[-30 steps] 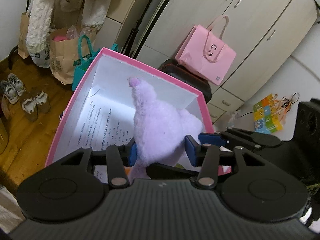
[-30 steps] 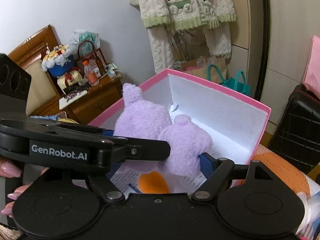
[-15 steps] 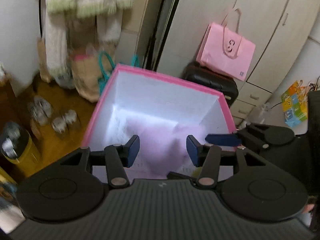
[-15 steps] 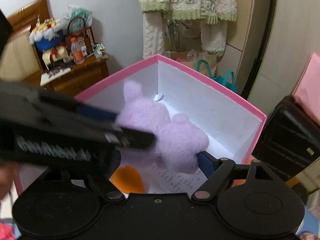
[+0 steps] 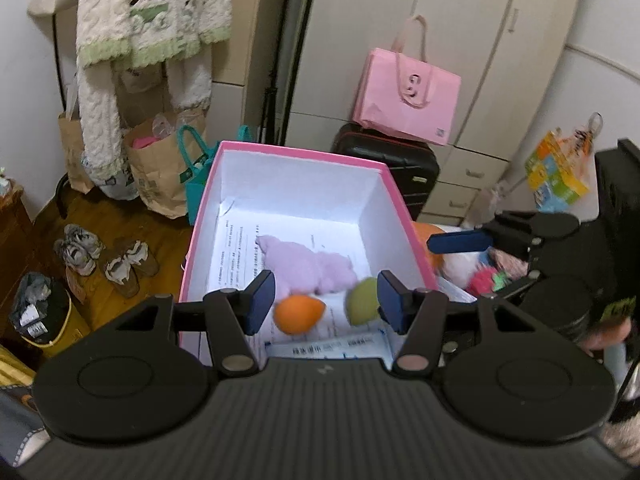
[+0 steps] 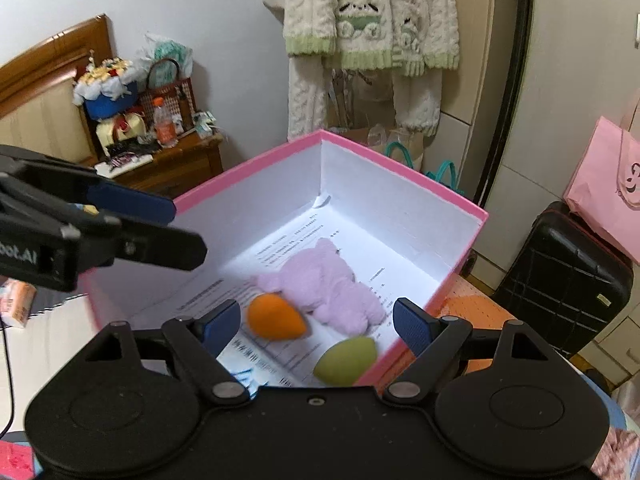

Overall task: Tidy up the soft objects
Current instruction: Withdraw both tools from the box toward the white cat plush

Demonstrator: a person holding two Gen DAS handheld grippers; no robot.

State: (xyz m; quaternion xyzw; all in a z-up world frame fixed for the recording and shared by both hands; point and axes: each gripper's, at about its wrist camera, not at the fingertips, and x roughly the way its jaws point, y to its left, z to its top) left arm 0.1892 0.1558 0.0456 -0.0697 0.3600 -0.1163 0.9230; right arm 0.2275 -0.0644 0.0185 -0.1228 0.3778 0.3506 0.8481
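Note:
A purple plush toy (image 5: pixel 308 266) (image 6: pixel 324 288) lies on printed paper on the floor of a pink box (image 5: pixel 298 154) (image 6: pixel 256 164) with white inner walls. An orange sponge (image 5: pixel 298 314) (image 6: pixel 274 318) and a green sponge (image 5: pixel 362 300) (image 6: pixel 346 360) lie beside it in the box. My left gripper (image 5: pixel 326 300) is open and empty above the box's near end. My right gripper (image 6: pixel 318 326) is open and empty above the box too. Each gripper shows in the other's view: the right gripper's fingers (image 5: pixel 460 240), the left gripper's fingers (image 6: pixel 132 202).
More soft toys (image 5: pixel 486 278) lie right of the box. A black suitcase (image 5: pixel 386 160) with a pink bag (image 5: pixel 406 96) stands behind it. Paper bags (image 5: pixel 160 172) and shoes (image 5: pixel 104 258) are on the floor at left. A wooden nightstand (image 6: pixel 168 164) stands beyond the box.
Both grippers were shut on the purple plush over the box. They have let go and pulled up and back. The plush now lies on the box floor.

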